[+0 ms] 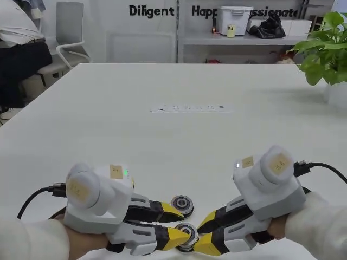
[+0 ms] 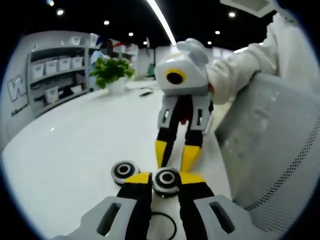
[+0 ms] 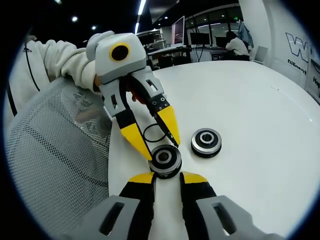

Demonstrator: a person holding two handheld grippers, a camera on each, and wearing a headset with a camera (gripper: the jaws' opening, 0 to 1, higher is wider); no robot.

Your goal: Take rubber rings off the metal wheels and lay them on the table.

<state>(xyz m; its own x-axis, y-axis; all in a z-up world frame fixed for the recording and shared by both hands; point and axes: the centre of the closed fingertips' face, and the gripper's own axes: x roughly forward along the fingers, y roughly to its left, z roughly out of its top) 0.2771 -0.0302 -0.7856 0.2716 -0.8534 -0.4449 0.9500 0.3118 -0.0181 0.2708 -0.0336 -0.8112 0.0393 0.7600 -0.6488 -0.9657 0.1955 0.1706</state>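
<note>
— What's closest in?

— Both tools, low at the near edge of the white worktop [image 1: 173, 141], each in a white-sleeved hand. The left hand-held gripper [image 1: 180, 224] has its yellow-tipped jaws partway apart with the near wheel [image 1: 187, 234] between them. In its own view, both tips sit against the wheel's sides, so it looks gripped.

— And the other one?

— The right hand-held gripper [image 1: 199, 235] comes at the same wheel from the opposite side. Its jaws are also partway apart, and the tips meet the wheel's dark rim. I cannot tell whether they are pinching anything.

— Any ring off?

— A loose rubber ring [image 3: 144, 133] lies flat on the worktop, back between the left tool's jaws and just behind the near wheel. That wheel has a black outer band around a metal centre.

— Beyond that?

— The far wheel [image 1: 182, 205] lies flat just past the jaws, close to the near one but apart from it. It also has a black band around it, and nothing touches it.

— Farther out?

— A white socket strip [image 1: 191, 108] sits mid-worktop. A leafy plant [image 1: 325, 49] stands at the far right corner. Behind the worktop are a grey chair [image 1: 70, 32] and a shelf with a white box [image 1: 234, 20] on it.
</note>
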